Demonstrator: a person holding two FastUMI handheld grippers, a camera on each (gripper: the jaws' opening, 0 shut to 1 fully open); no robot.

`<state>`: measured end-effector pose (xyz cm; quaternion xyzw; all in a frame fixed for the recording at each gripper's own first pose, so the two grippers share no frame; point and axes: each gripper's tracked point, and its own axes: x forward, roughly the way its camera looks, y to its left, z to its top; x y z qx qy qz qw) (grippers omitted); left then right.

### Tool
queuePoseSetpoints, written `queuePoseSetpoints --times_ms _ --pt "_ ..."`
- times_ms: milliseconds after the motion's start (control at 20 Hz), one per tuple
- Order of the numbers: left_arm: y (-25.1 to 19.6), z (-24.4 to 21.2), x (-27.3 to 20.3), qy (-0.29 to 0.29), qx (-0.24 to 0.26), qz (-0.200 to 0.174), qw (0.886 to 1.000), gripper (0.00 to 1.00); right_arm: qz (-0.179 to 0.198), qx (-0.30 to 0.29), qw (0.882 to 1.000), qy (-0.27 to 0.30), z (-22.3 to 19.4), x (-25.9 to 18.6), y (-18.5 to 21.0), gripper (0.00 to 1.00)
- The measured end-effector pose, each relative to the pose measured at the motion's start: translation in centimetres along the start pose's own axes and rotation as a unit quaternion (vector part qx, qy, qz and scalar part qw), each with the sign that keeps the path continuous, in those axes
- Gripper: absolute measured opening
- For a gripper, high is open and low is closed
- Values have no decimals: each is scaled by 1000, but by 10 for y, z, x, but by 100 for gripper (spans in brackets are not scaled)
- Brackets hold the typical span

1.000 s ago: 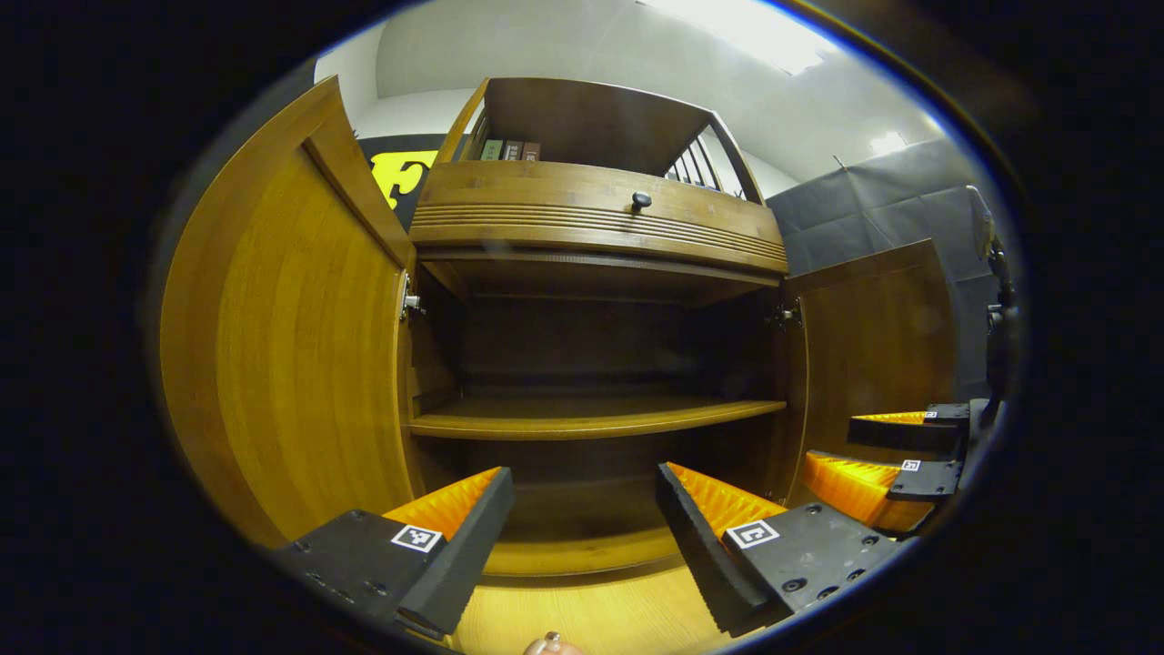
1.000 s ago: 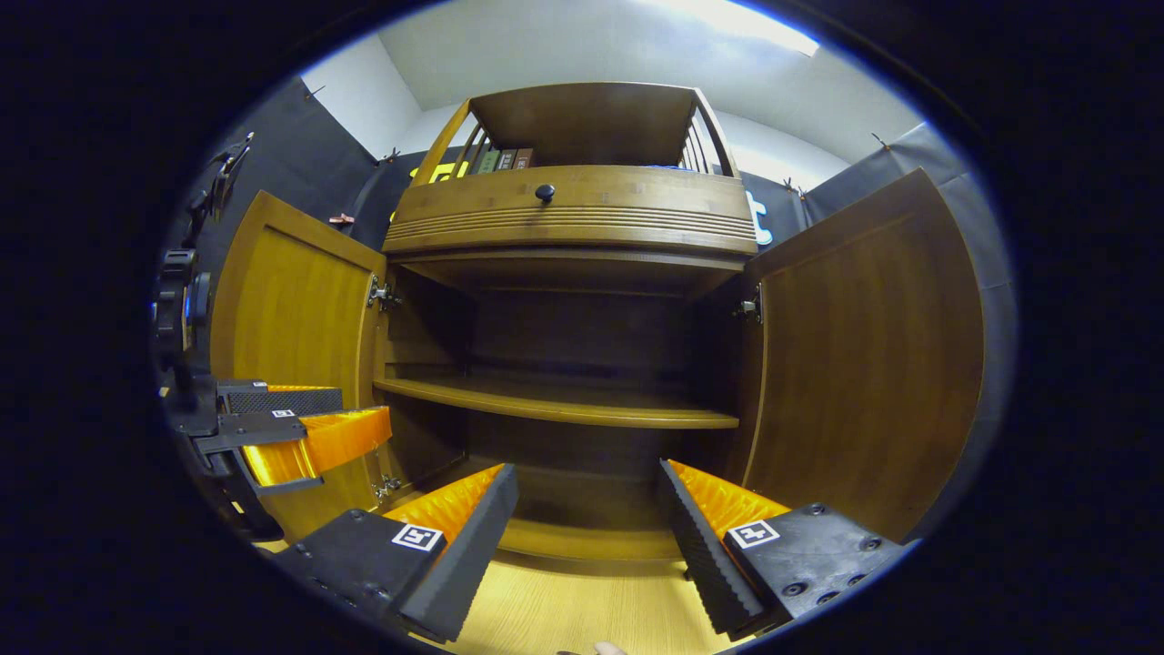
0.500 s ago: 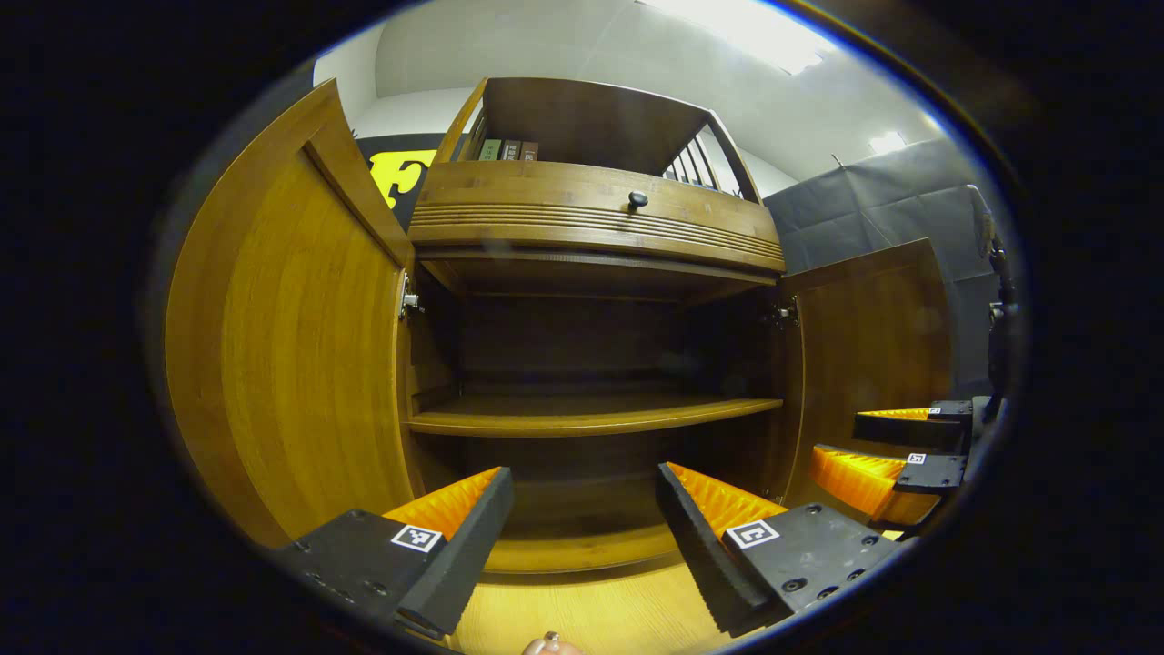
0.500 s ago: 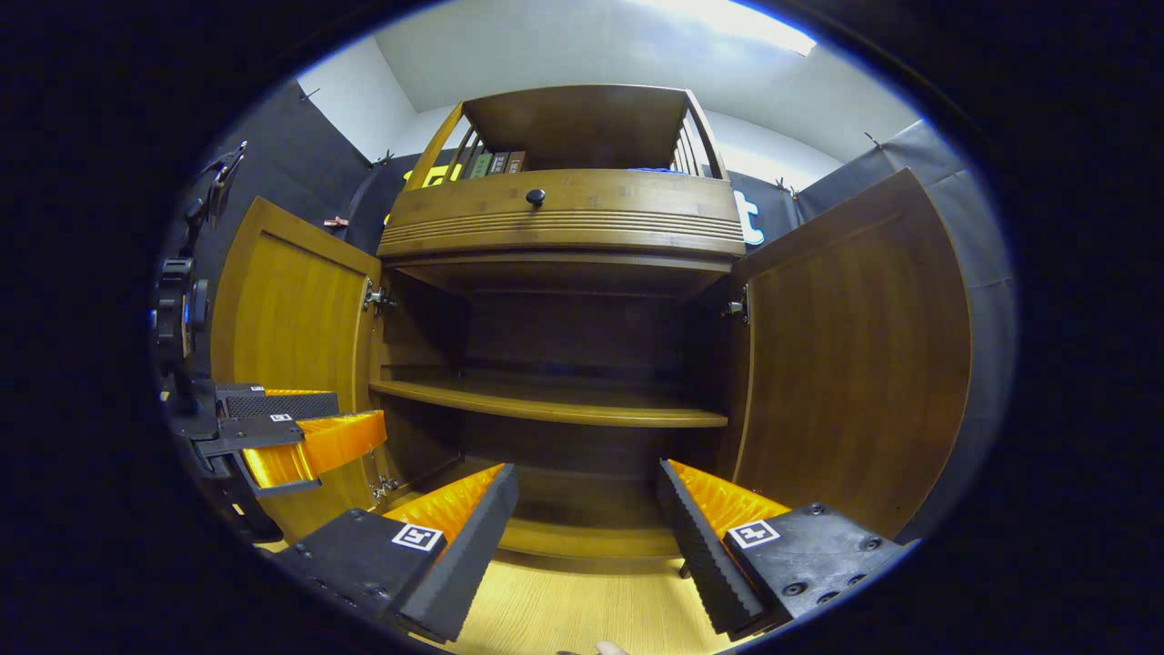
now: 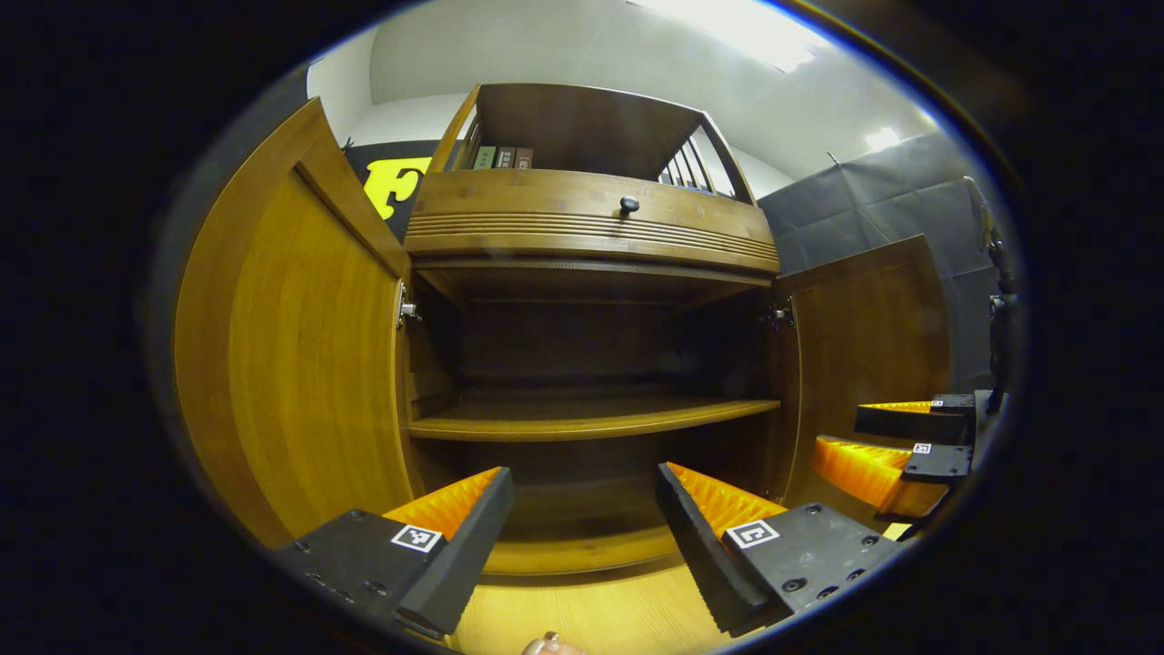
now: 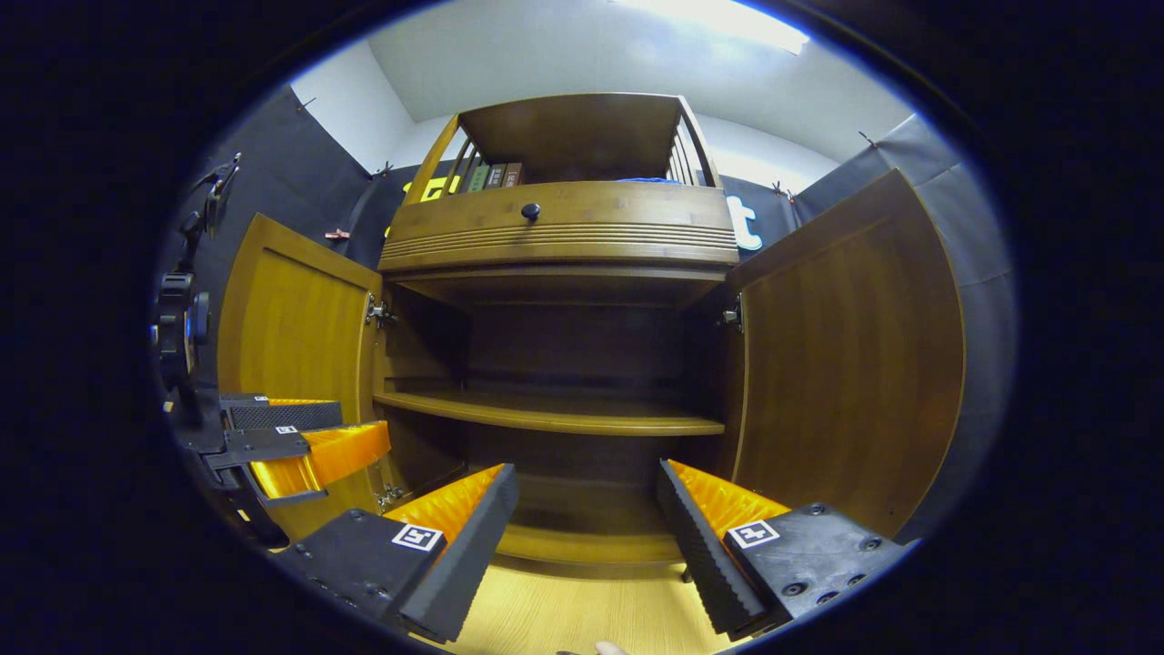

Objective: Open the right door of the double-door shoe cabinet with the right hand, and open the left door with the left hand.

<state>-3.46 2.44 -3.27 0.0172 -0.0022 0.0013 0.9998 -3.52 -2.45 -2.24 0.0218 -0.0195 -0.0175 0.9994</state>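
The wooden shoe cabinet stands with both doors swung wide. Its left door and right door both show their inner faces. A bare middle shelf crosses the dark inside. My left gripper is open in front of the cabinet, holding nothing, and it appears at the left edge of the right gripper view. My right gripper is open and holds nothing; it appears by the right door in the left gripper view.
A drawer front with a round knob sits above the doors. Several books stand on the railed top shelf. Light wood floor lies below the grippers. Black cloth wall surrounds the cabinet. A fingertip shows at the bottom edge.
Both grippers have drawn back and dipped slightly, so the cabinet sits a little lower and farther in each view. The doors stay wide open, both grippers stay open.
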Motion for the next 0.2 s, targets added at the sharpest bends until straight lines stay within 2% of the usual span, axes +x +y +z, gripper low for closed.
queuePoseSetpoints --times_ms 200 --pt "1 0 -3 -1 -2 6 1000 99 2 3 1000 -5 4 -3 -2 100"
